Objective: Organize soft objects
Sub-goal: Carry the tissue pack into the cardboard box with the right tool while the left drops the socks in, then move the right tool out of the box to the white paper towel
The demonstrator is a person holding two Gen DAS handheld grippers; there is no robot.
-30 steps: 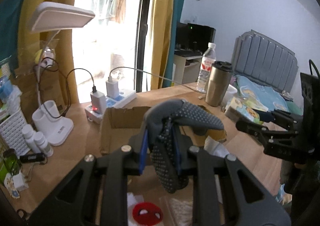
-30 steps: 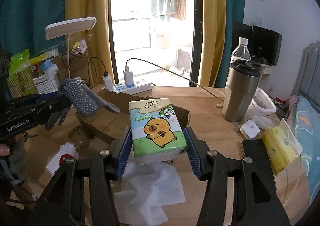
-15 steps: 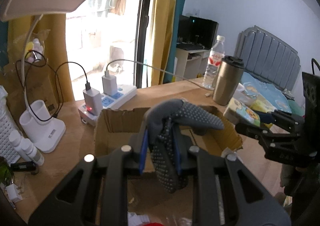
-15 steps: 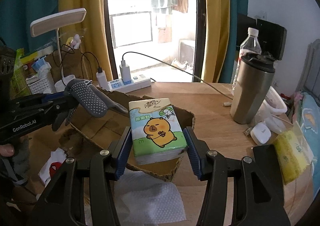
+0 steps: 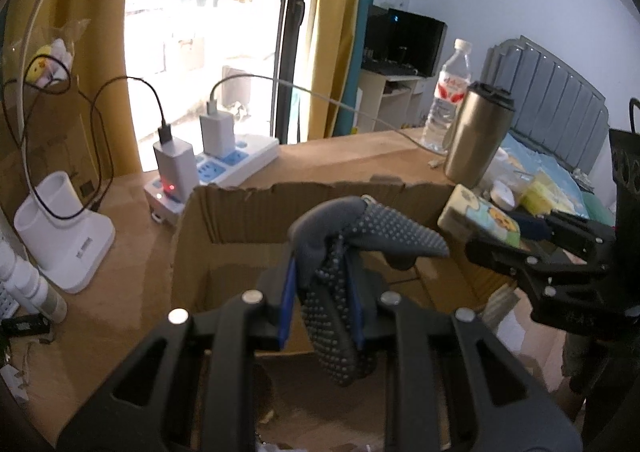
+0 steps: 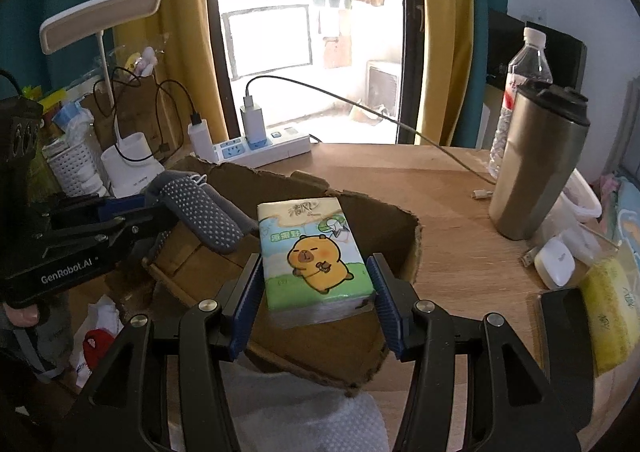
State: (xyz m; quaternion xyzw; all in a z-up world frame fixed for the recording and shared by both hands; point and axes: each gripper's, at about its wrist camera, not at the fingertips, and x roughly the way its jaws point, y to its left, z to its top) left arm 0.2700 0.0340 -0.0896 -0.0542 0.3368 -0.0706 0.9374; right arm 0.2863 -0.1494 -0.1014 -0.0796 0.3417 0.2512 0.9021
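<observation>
My left gripper (image 5: 321, 298) is shut on a grey dotted glove (image 5: 352, 252) and holds it over the open cardboard box (image 5: 256, 212). The glove also shows in the right wrist view (image 6: 204, 212), above the box's left part. My right gripper (image 6: 316, 304) is shut on a tissue pack (image 6: 316, 256) with a capybara picture, held over the box's near wall (image 6: 320, 348). In the left wrist view the tissue pack (image 5: 480, 218) hangs at the box's right rim, with the right gripper (image 5: 516, 236) behind it.
A steel tumbler (image 6: 536, 168) and water bottle (image 6: 524, 68) stand right of the box. A power strip (image 6: 264, 144) with chargers and a lamp base (image 5: 68, 236) stand behind and left. A white paper towel (image 6: 304, 420), a yellow sponge (image 6: 608, 312) and a red-white item (image 6: 96, 344) lie nearby.
Both grippers moved forward toward the box. The glove and the tissue pack now hang over its opening, and the box fills more of both views. Both grips stay shut.
</observation>
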